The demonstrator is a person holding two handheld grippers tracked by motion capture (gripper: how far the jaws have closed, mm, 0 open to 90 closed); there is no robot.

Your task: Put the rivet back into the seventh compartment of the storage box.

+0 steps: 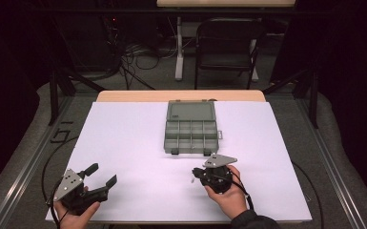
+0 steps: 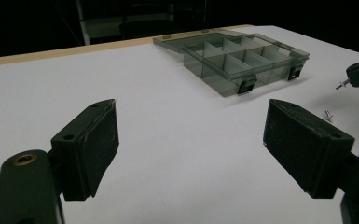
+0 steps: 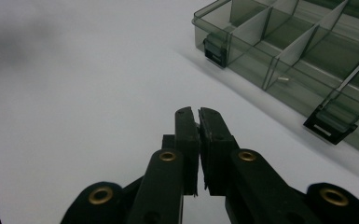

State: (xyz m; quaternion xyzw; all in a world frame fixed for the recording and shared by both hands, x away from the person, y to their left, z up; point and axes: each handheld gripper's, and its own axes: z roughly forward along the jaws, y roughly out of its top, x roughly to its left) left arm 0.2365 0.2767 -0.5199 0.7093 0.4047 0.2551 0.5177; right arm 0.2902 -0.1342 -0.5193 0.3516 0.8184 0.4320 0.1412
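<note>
Bench (image 1: 124,157): white surface; carries every item listed below.
Organizer box (image 1: 191,133): grey translucent, lid swung back flat, compartments exposed. Landmark for all positions.
Left gripper (image 1: 100,179): well to the near-left of the box; jaws wide apart, nothing between them.
Right gripper (image 3: 198,119): just in front of the box's near edge; jaws pressed together. A small screw (image 2: 339,86) protrudes from its tip in the left gripper view, so it appears to have hold of it.
Loose screw (image 2: 328,115): on the bench, in front of the box's near-right corner, near the right gripper.
Stored part (image 3: 284,80): one small piece already in a near-row compartment.
Step in hand: judged as carrying the picked screw toward the box.
Next move: position the tip over a compartment, then part the jaws.
</note>
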